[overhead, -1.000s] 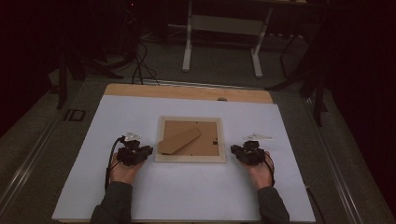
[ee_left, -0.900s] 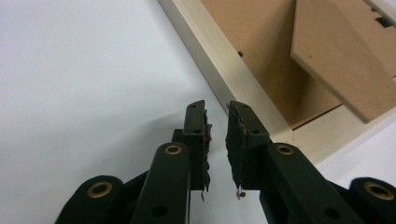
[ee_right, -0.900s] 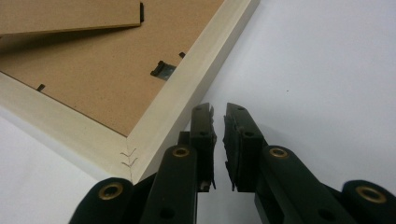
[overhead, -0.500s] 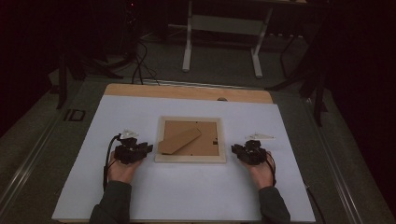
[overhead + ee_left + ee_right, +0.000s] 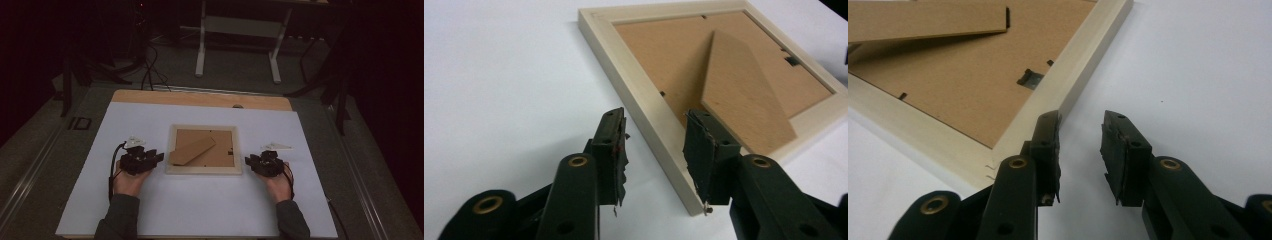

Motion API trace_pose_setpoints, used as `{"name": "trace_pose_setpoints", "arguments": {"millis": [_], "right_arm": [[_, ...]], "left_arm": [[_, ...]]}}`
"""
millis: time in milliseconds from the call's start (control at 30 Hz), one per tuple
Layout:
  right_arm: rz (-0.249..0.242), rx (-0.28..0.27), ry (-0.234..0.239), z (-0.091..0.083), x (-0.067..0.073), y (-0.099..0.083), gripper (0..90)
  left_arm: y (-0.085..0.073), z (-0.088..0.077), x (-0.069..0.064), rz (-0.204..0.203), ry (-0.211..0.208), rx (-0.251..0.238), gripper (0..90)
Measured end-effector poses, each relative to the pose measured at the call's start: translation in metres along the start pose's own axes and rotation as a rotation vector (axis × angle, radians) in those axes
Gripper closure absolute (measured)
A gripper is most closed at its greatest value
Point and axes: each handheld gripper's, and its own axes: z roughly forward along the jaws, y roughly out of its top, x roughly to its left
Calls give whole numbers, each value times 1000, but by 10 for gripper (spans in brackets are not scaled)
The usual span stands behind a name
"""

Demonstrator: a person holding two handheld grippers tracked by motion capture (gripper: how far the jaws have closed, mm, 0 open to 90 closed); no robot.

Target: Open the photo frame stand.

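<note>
Two claws flank one frame (image 5: 204, 149) on the white tabletop (image 5: 200, 210), and both have just been opening.

Furthest left, the left claw (image 5: 159, 157) sits in the person's left hand (image 5: 129, 181), its black cable (image 5: 111, 172) looping back beside the wrist and its grey plate (image 5: 134, 142) on top. Its jaws point toward the frame's left rail and stand apart. In the left gripper view the left claw (image 5: 654, 145) has the pale wooden rail passing between its two jaws, near the frame's closest corner: one jaw is over bare tabletop outside the rail, the other over the brown backing board (image 5: 664, 55) inside it. The pads do not press on the wood; a gap shows on each side of the rail.

Just ahead of that claw lies the frame, face down and flat, with the stand flap (image 5: 192, 150) lying slantwise across its back. It rests between the two claws, roughly midway.

Right of the frame, the right claw (image 5: 247, 161) is held in the right hand (image 5: 278, 186), jaws aimed at the frame's right rail. In the right gripper view the right claw (image 5: 1080, 132) has its jaws apart with nothing between them but tabletop. One jaw stands just beside the rail's outer edge near the closest corner; whether it touches the wood I cannot tell. A small metal hanger (image 5: 1029, 79) sits on the backing just beyond that jaw.
</note>
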Motion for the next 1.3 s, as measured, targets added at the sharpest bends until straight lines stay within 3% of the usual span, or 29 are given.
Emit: {"name": "trace_pose_setpoints", "arguments": {"millis": [267,433,633,1033,1300], "right_arm": [[7,-10,4,-4,0,1,667],[12,-17,2,-5,-2,0,667],[11,-20,5,-5,-1,0,662],[21,-22,9,-6,-3,0,649],[20,-20,12,-6,-3,0,646]], "left_arm": [[12,-13,-5,-5,-24,-36,581],[20,-18,-11,16,-28,-48,553],[30,-16,-18,51,-36,-45,549],[50,-10,-28,71,-56,-41,555],[57,-5,-26,54,-98,-36,565]]}}
